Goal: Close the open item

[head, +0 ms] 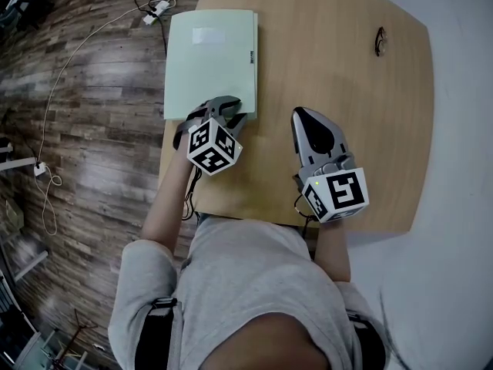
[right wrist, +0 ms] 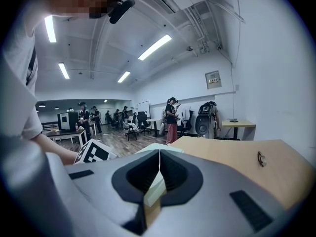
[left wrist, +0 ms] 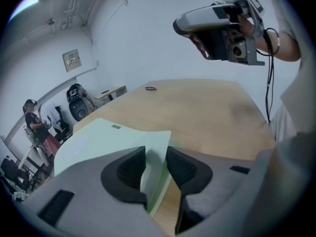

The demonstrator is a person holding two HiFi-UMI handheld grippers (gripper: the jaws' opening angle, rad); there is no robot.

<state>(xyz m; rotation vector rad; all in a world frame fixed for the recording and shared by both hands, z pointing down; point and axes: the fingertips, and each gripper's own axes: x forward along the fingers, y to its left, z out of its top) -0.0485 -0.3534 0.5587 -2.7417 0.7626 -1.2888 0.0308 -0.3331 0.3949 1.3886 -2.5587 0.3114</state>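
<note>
A pale green folder (head: pixel 209 60) lies flat on the wooden table (head: pixel 339 75), its covers together. My left gripper (head: pixel 235 110) sits at the folder's near right corner. In the left gripper view the corner of the green cover (left wrist: pixel 94 142) stands in the gap of the left gripper (left wrist: pixel 155 167), with room beside it, so the jaws are open around it. My right gripper (head: pixel 299 116) hovers to the right of the folder, over bare wood, shut with nothing in it. It also shows high up as the right gripper (left wrist: pixel 217 26). Past the closed right gripper (right wrist: pixel 159 169) a strip of the folder (right wrist: pixel 160 149) shows.
A small dark ring-like object (head: pixel 380 41) lies near the table's far right edge. On the wooden floor at the left, a white cable runs to a power strip (head: pixel 158 8). People, desks and chairs stand far off in the room.
</note>
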